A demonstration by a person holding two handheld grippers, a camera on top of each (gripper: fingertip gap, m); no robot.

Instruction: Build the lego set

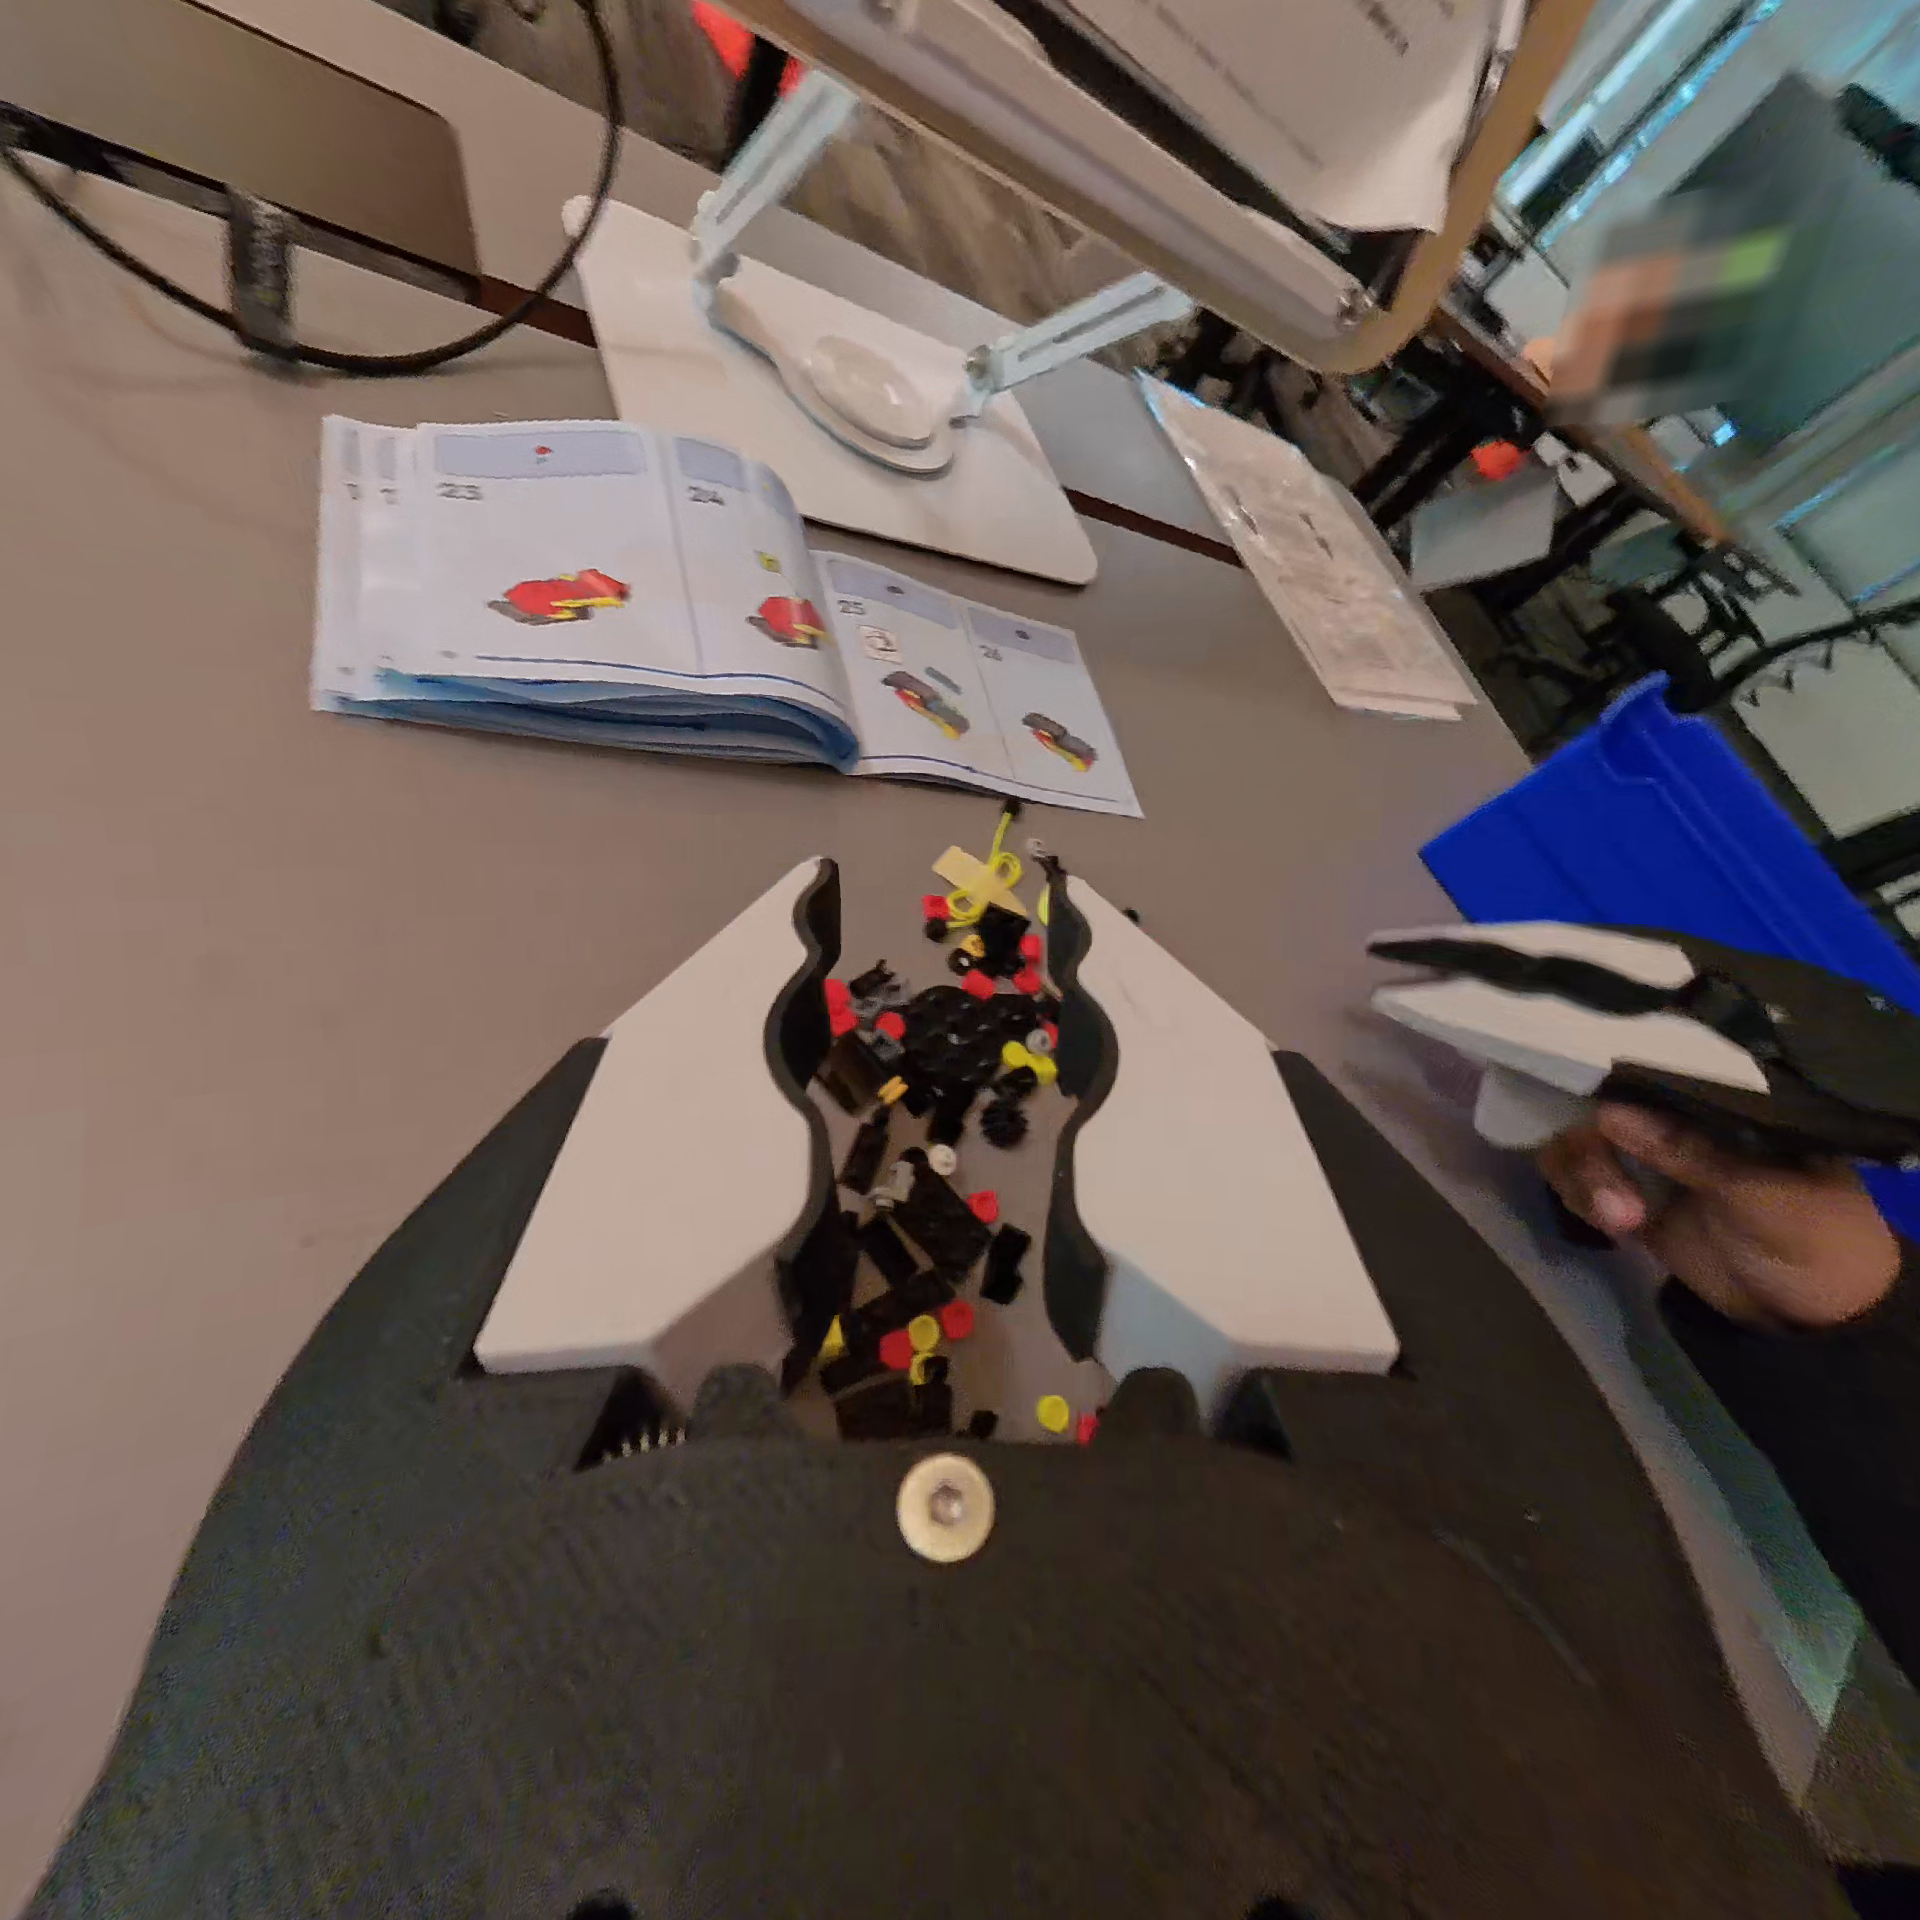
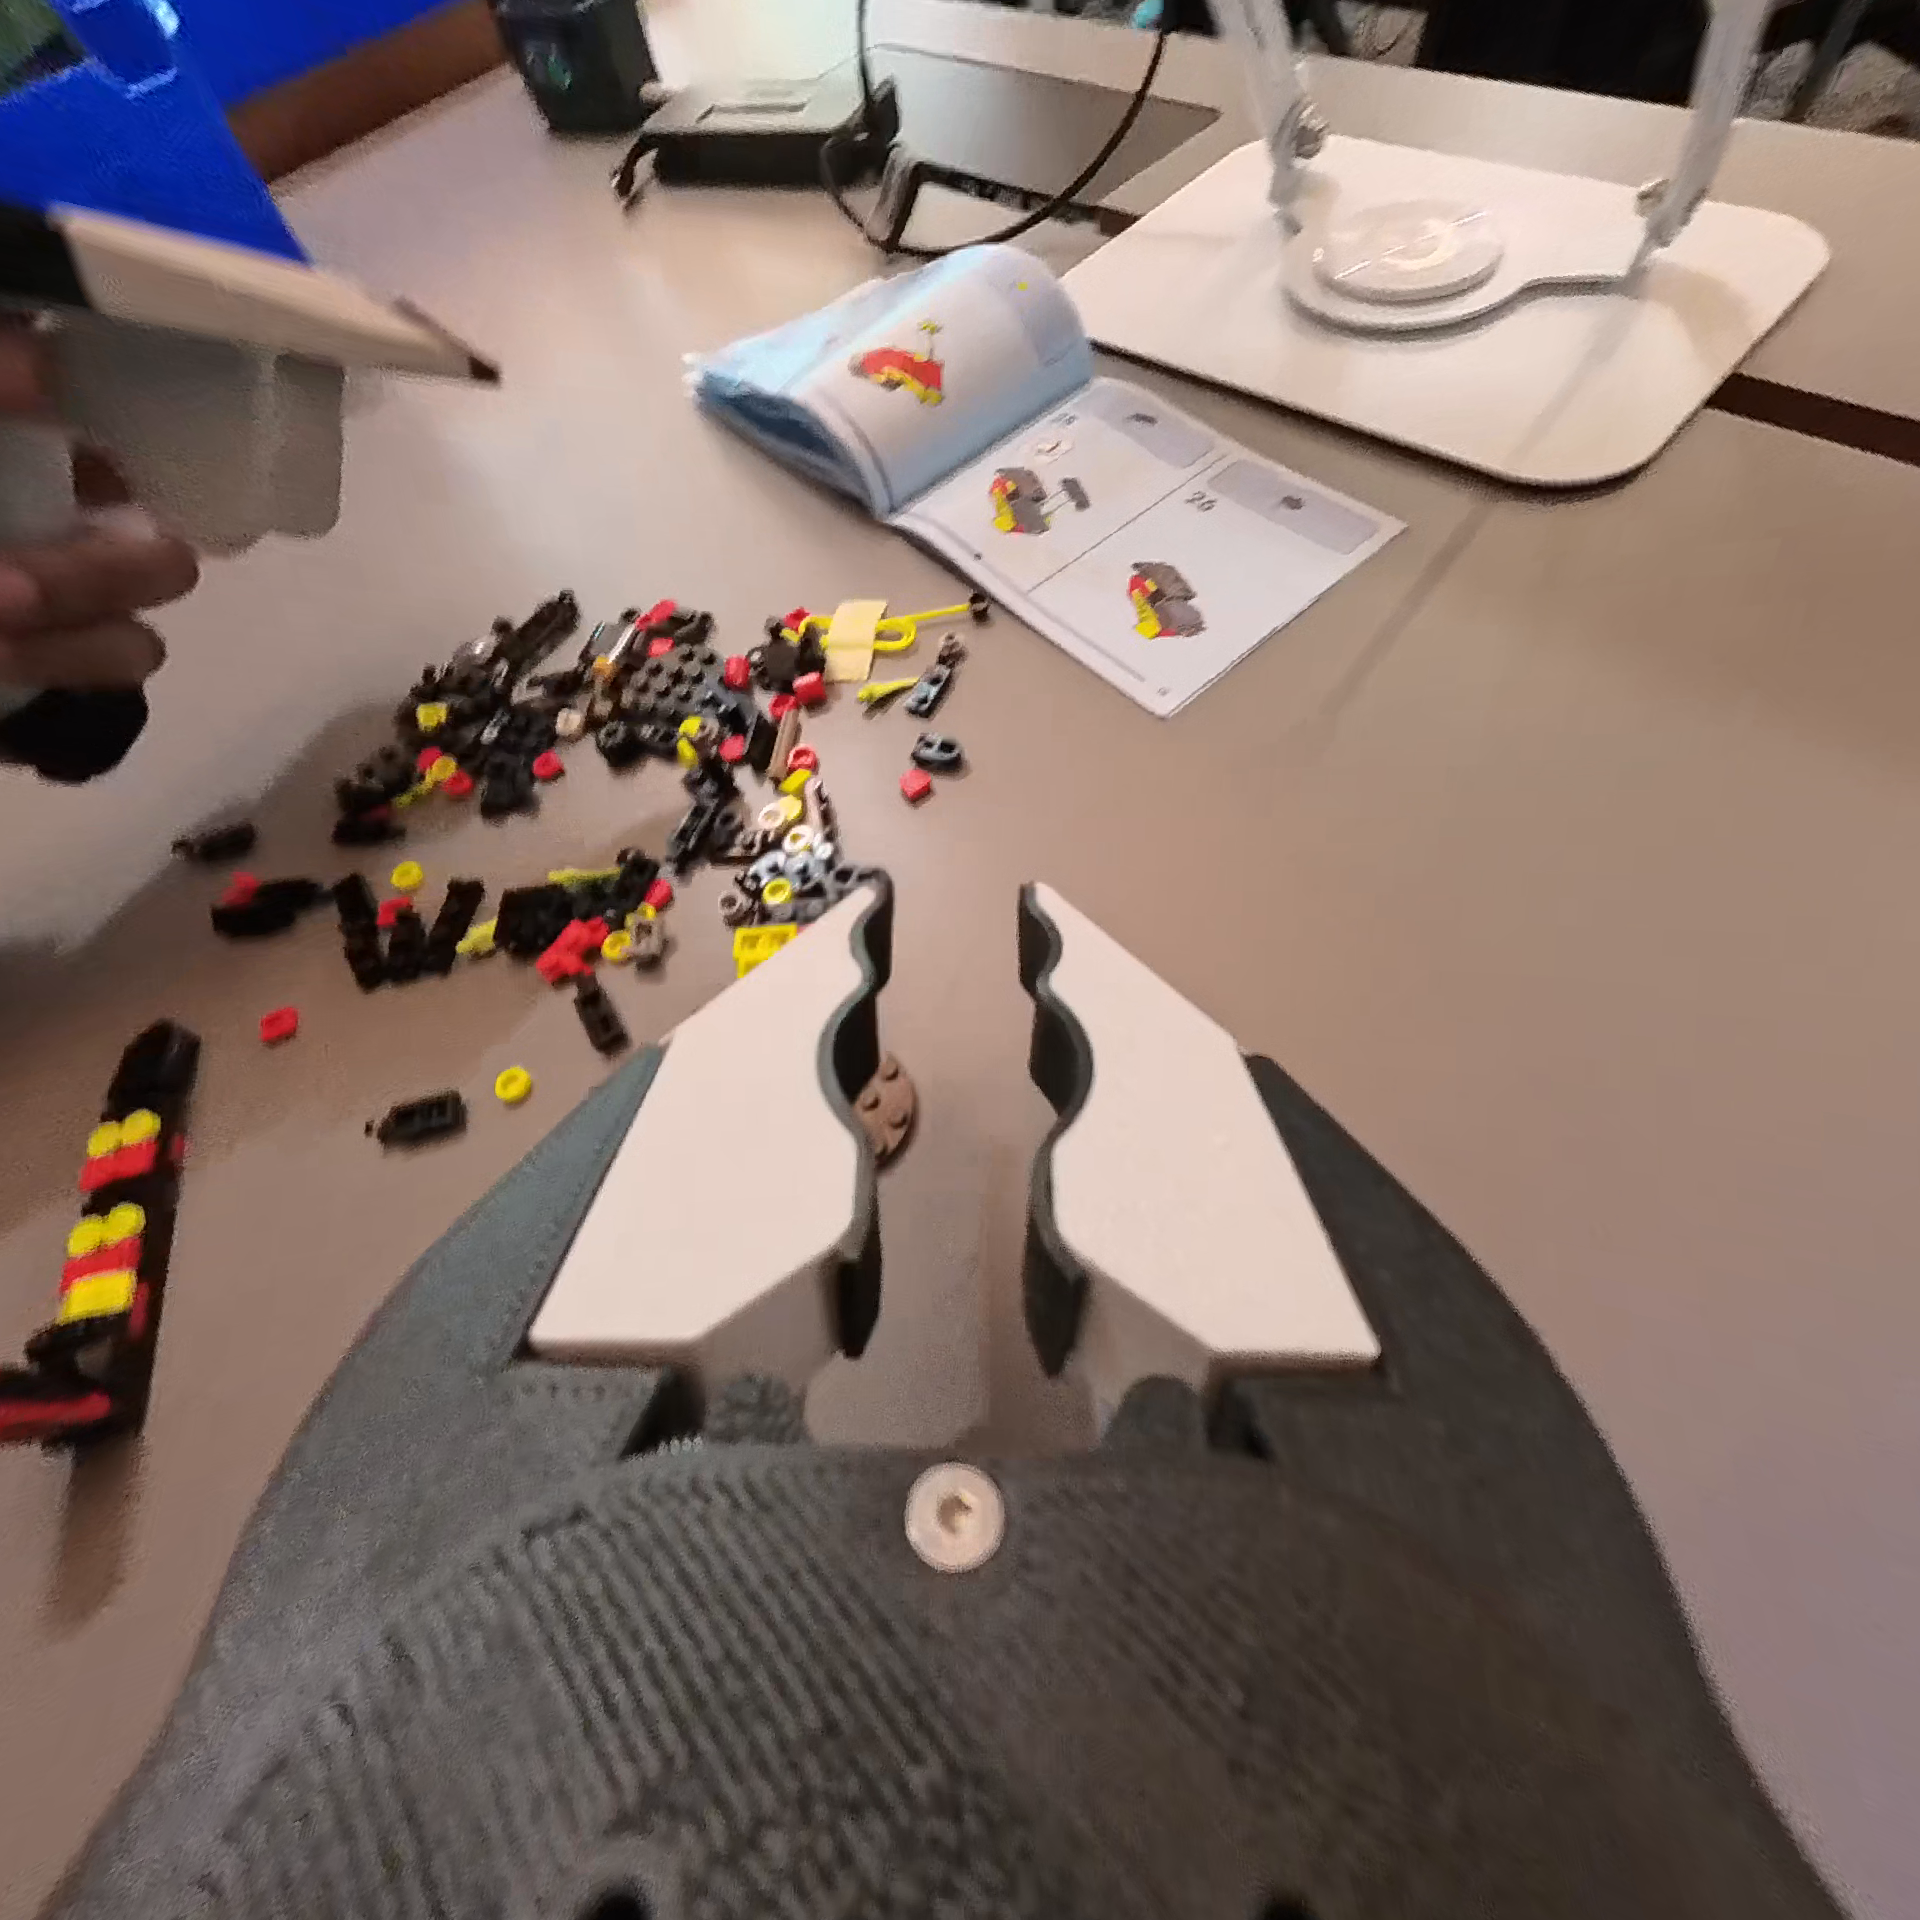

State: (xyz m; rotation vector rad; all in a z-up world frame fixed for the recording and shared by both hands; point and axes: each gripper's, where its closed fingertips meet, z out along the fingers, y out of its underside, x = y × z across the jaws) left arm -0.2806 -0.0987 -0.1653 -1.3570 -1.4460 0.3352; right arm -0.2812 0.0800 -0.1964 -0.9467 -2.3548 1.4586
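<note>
Scene: grey worktop (image 2: 1455,935) strewn with loose bricks (image 2: 582,790), mostly black with red and yellow bits, spread in a loose heap just short of an open instruction booklet (image 2: 1091,488).
Sub-assembly: long black strip studded with red and yellow (image 2: 114,1226), lying apart from the heap at the near left edge of the right wrist view.
Left tongs (image 1: 940,894): spread wide, poised directly over the heap, nothing pinched; bricks visible between the fingers.
Right tongs (image 2: 956,904): spread, empty, hovering over bare worktop beside the heap; brown round plate (image 2: 888,1117) lying just under the left finger.
Seen side-on: right tongs (image 1: 1382,977) in the left wrist view, held by a hand (image 1: 1714,1226) in front of a blue bin (image 1: 1662,852).
Background: white lamp base (image 2: 1558,343) behind the booklet, black cables farther back.
Handling, as judged: pieces light, rigid, smooth-sided plastic, likely to skate or flip under a careless pinch; tiny round studs and thin bars hardest to trap.
Hold, as judged: flat opposite sides of a brick, fingers squared to it, one piece singled out from neighbours first.
Strip, as judged: liable to snap apart at joints if lifted by one end; grip near the middle safer.
Risk, as judged: crowding in the heap, neighbours nudged away.
</note>
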